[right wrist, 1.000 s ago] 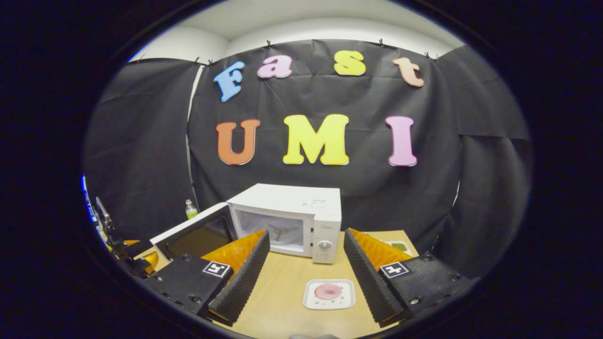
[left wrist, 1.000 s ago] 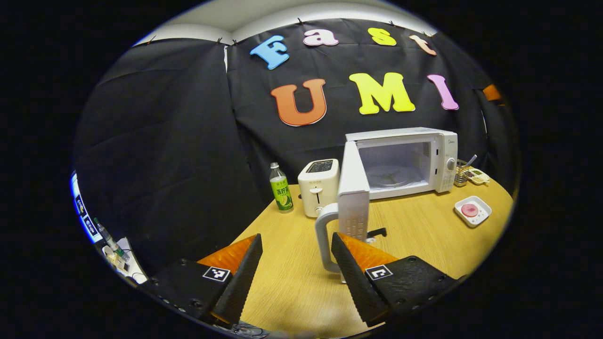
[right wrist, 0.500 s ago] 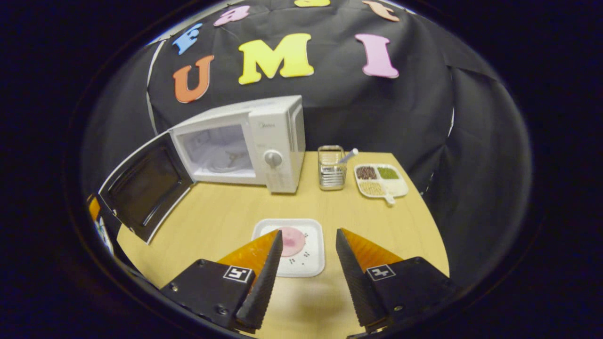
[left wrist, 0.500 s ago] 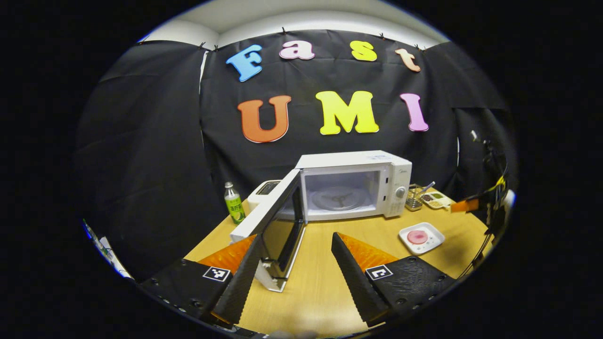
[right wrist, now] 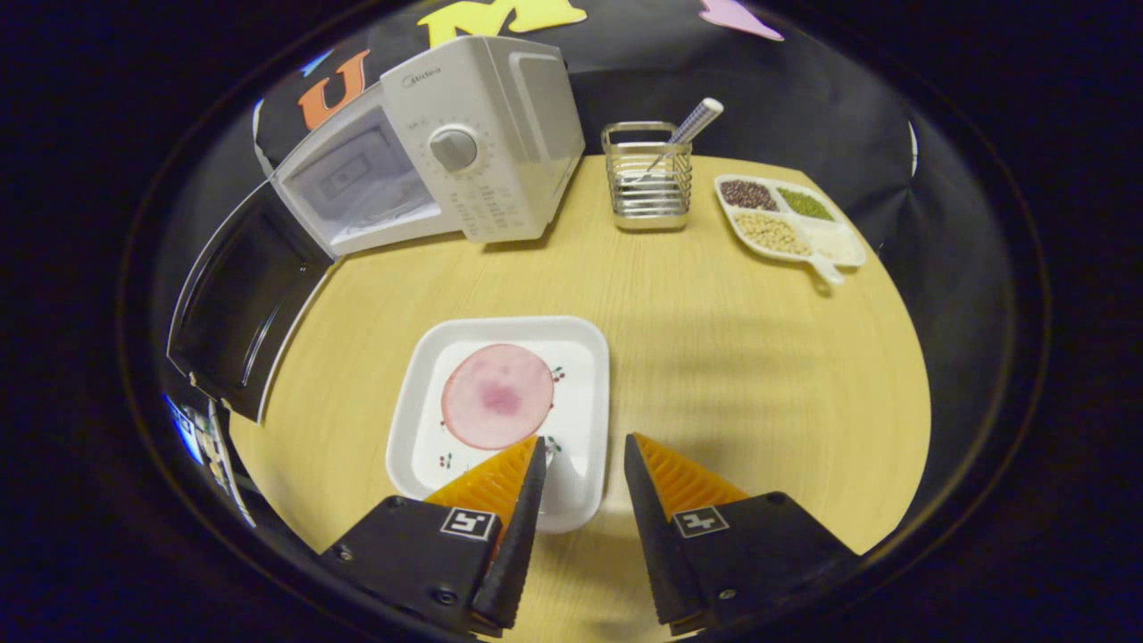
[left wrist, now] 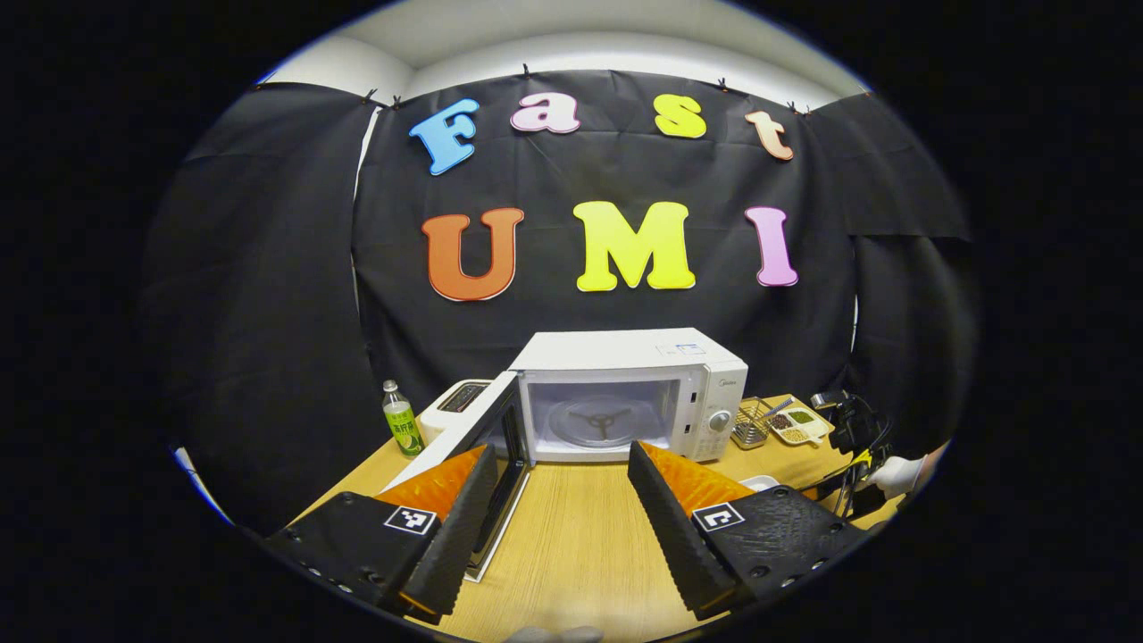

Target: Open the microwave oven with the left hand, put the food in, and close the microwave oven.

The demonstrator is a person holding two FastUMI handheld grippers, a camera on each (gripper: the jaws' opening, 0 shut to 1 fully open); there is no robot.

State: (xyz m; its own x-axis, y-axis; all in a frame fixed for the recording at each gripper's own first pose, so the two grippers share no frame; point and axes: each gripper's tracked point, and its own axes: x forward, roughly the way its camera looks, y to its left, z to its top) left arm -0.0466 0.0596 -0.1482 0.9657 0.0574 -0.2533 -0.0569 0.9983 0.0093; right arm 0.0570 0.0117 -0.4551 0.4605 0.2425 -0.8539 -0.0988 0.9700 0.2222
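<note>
Already the microwave (left wrist: 625, 393) stands with its door (left wrist: 487, 464) swung wide to its left side; cavity lit and bare, turntable ring showing.

Left tongs (left wrist: 558, 509): apart, holding nothing. A second ago the door handle sat between these fingers; since then they have let go and backed off, so the door now lies off to the left, just behind the left finger. Opening step looks finished.

Right tongs (right wrist: 579, 500): apart, nothing clamped. A second ago they looked level at the oven from well back; since then they have tipped down and closed in on the white tray (right wrist: 589, 393). The tray's near right corner now sits just under the fingertips, with the left finger (right wrist: 513, 509) over the tray's inner floor. Cannot tell whether either finger touches the rim.

Food: pink round slice (right wrist: 497, 396) lies flat in the tray, on the surface (right wrist: 759, 357), in front of the oven and apart from it.

Also on the surface: wire holder (right wrist: 647, 174) with a utensil, divided dish of beans (right wrist: 786, 219), both right of the oven; bottle (left wrist: 402, 429) and toaster (left wrist: 455, 406) to its left.

Judgement: the job has shifted from door to food. Next need is a firm pinch on the tray's rim; a shallow lip may slip or tilt the slice.
</note>
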